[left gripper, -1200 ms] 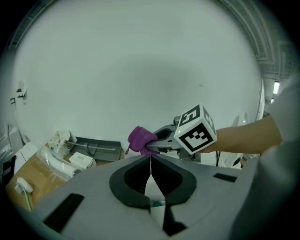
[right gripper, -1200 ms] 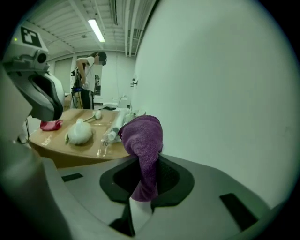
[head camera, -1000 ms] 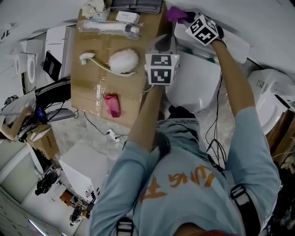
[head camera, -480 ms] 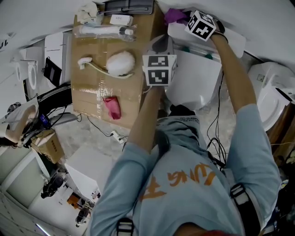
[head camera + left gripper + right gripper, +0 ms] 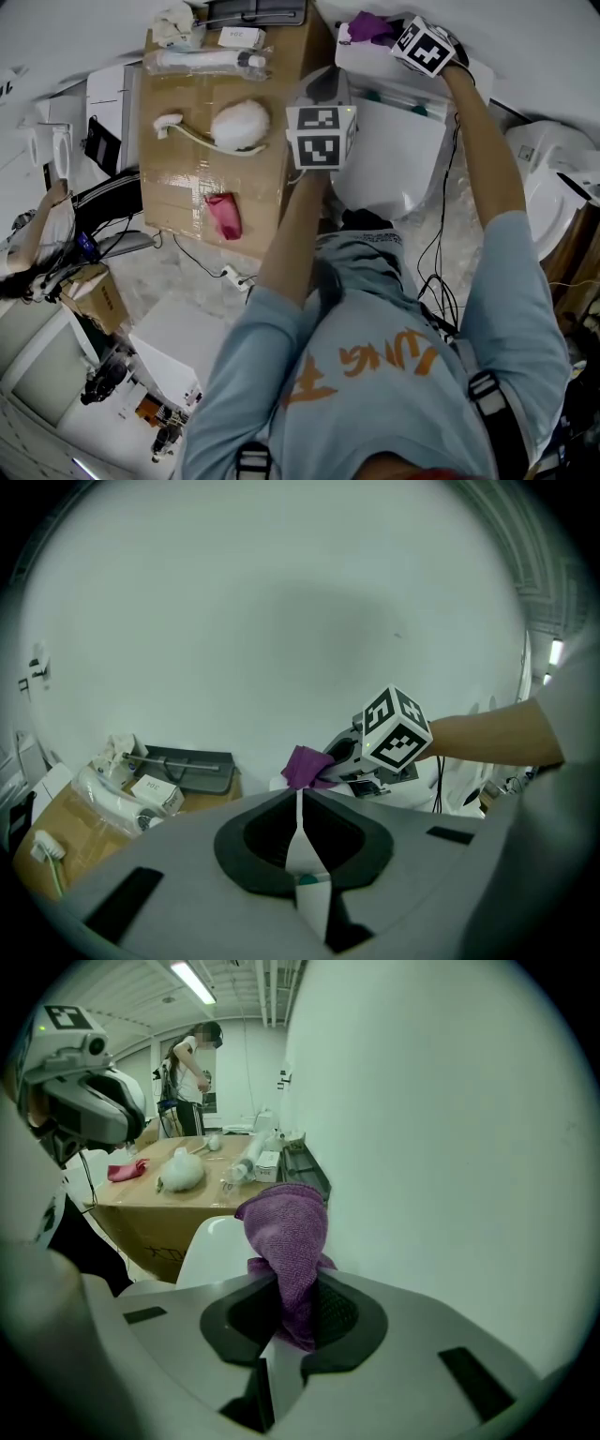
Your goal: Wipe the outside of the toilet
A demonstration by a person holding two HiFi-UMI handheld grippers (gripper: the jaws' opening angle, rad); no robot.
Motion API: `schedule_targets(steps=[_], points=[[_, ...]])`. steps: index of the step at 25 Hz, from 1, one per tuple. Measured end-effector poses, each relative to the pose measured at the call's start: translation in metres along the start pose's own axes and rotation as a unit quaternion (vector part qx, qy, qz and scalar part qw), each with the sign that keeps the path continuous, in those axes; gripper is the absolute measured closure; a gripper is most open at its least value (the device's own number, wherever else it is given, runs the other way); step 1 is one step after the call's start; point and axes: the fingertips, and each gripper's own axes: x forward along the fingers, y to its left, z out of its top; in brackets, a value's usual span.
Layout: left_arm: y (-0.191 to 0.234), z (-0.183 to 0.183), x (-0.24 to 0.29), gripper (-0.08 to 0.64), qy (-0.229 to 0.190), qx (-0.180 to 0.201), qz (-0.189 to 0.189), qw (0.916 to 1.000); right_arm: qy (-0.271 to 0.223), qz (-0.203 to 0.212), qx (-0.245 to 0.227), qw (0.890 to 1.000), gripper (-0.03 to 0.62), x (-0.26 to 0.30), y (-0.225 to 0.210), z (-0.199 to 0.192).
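Observation:
The white toilet (image 5: 394, 159) stands against the wall, its tank (image 5: 375, 64) at the top of the head view. My right gripper (image 5: 392, 36) is over the tank's top by the wall, shut on a purple cloth (image 5: 370, 26). In the right gripper view the purple cloth (image 5: 286, 1227) bunches up out of the jaws of my right gripper (image 5: 291, 1283), over the tank's corner (image 5: 220, 1241). My left gripper (image 5: 323, 92) hovers at the toilet's left side. The left gripper view shows my left gripper (image 5: 300, 794) shut and empty, facing the purple cloth (image 5: 305, 766).
A cardboard box (image 5: 178, 178) left of the toilet carries a white fluffy brush (image 5: 242, 124), a pink cloth (image 5: 225, 214) and a wrapped tube (image 5: 202, 62). Another white toilet (image 5: 553, 187) stands at the right. Cables (image 5: 436, 272) trail on the floor.
My right gripper with the purple cloth has slid a little to the right along the tank's top. The left gripper has stayed about where it was.

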Motion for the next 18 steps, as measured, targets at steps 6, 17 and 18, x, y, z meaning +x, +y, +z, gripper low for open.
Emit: schedule_targets(steps=[6,17,18], points=[[-0.013,0.0,0.001,0.534,0.002,0.008,-0.01,0.9999,0.015,-0.01,0.031,0.999,0.523,-0.011,-0.003,-0.028],[-0.025,-0.002,-0.001,0.534,0.004,0.016,-0.017,0.9997,0.013,-0.045,0.064,0.997,0.523,-0.039,-0.015,-0.066],[-0.026,-0.001,0.0,0.534,0.003,0.016,-0.018,0.9997,0.012,-0.048,0.067,0.997,0.523,-0.041,-0.016,-0.069]])
